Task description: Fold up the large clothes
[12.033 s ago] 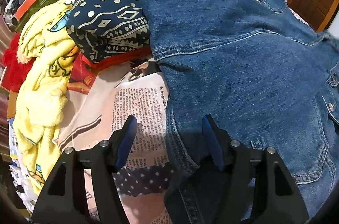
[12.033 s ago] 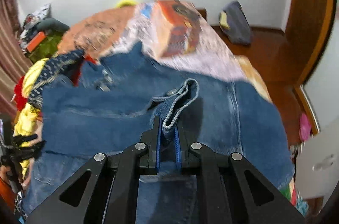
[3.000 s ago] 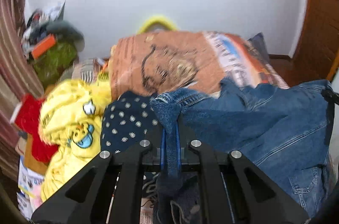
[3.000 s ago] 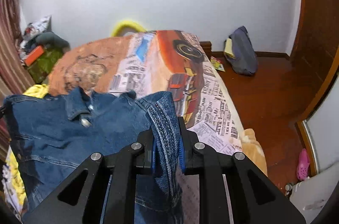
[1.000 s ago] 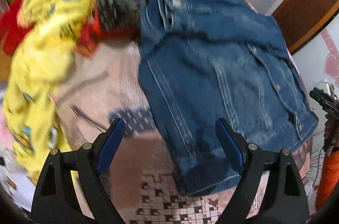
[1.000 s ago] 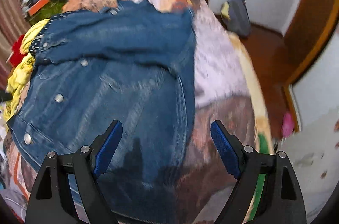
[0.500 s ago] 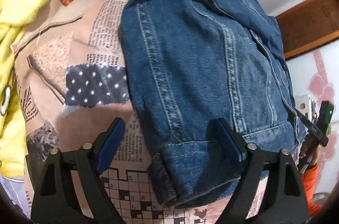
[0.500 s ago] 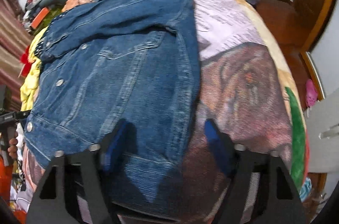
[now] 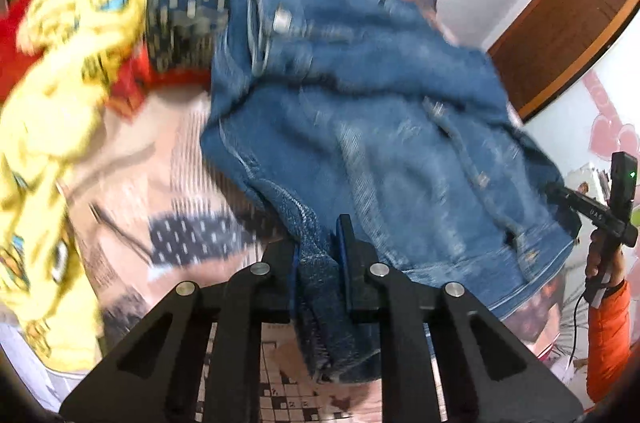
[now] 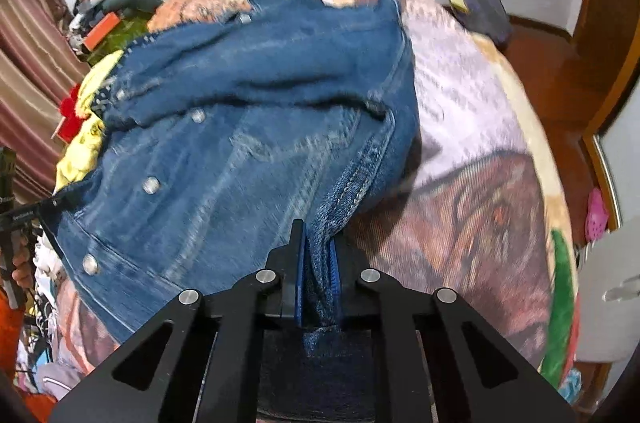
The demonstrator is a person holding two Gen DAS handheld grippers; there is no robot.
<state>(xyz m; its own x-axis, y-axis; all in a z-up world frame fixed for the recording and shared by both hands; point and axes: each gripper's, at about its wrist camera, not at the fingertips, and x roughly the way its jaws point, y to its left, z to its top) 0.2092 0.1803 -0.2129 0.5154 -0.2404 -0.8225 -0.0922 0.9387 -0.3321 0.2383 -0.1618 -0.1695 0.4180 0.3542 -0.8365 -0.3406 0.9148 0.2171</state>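
A blue denim jacket [image 9: 360, 127] lies spread on the bed, buttons up. In the left wrist view my left gripper [image 9: 318, 243] has its jaws closing on the jacket's near left hem corner, and the pads press a bunched fold of denim that lifts off the bedspread. In the right wrist view the jacket [image 10: 240, 143] fills the middle. My right gripper [image 10: 318, 243] has its jaws closing tight on the near right hem, with a stitched seam rising from between the pads. Both views are motion-blurred.
The bedspread [image 10: 460, 111] has a newspaper and car print. A yellow blanket [image 9: 60, 83], a navy patterned cloth [image 9: 184, 15] and red fabric pile up at the left. A hand in an orange sleeve [image 9: 604, 307] shows at the right. A dark bag [image 10: 480, 3] lies on the wooden floor.
Both grippers stood wide open over the jacket's near hem and have since shut on it. The left one has risen and pulled its corner of denim up.
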